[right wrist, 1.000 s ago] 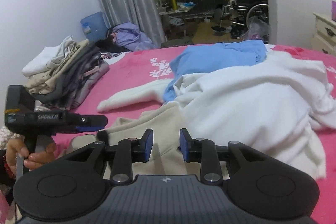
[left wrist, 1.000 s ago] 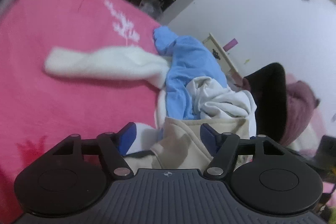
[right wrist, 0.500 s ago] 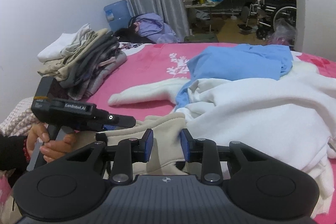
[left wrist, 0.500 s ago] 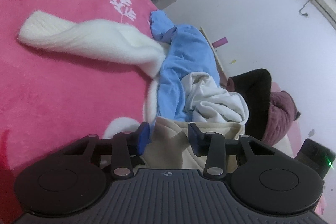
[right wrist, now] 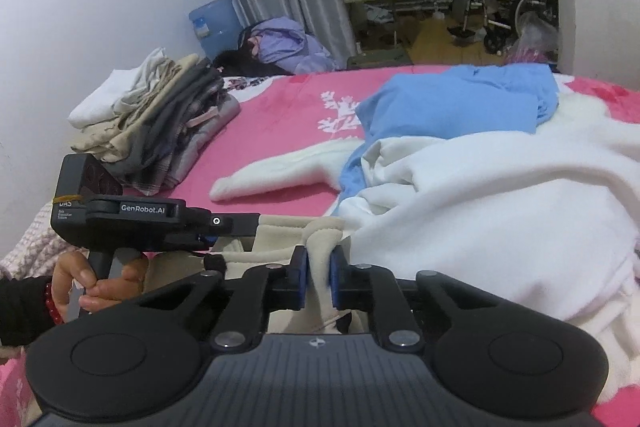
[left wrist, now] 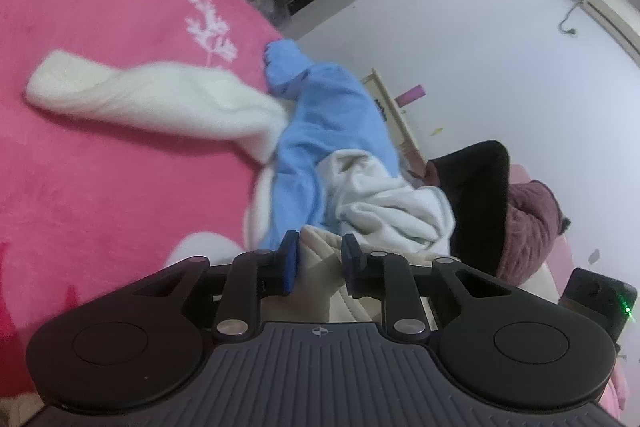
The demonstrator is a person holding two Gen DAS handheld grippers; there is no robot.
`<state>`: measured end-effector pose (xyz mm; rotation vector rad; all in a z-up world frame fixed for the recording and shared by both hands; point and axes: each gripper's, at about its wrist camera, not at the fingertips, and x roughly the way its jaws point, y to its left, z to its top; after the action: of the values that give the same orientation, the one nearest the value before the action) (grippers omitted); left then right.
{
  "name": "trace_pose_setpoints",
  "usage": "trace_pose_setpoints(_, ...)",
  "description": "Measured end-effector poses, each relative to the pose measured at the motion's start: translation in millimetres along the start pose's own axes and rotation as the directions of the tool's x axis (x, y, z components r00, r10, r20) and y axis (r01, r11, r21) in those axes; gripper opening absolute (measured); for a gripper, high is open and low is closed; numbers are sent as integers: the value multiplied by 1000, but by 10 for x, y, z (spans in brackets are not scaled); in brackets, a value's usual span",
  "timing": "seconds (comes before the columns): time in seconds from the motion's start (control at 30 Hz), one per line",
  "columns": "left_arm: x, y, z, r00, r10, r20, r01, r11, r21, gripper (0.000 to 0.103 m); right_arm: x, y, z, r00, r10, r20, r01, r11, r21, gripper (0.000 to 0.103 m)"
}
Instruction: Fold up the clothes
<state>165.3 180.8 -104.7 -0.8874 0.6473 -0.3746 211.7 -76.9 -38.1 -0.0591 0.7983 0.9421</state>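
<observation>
Beige garment point(right wrist: 288, 239) at the bed's point(right wrist: 280, 107) near edge, open pink beyond; right gripper point(right wrist: 319, 277) and left gripper point(left wrist: 319, 263), both just closing, pinch its edge, angled down.

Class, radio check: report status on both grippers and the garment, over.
Left gripper and right gripper have just closed, each pinching the beige garment. White fleece and blue top heaped alongside, overlapping its edge.

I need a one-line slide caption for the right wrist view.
Right gripper pinches a beige garment edge on the pink bedspread.
</observation>
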Motion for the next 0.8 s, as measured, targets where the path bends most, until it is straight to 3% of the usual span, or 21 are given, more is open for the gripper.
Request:
trace_pose_setpoints(0.33,-439,-437,-178,998,-59,10,58,996,70,15,-434,263,-157,998,34,52,-33,999,-17,11)
trace_pose_setpoints(0.8,-1411,-1167,-907,993,-114,-41,120,967,224,13,-1457,1137,-739,992,54,112,-50,998,-41,10)
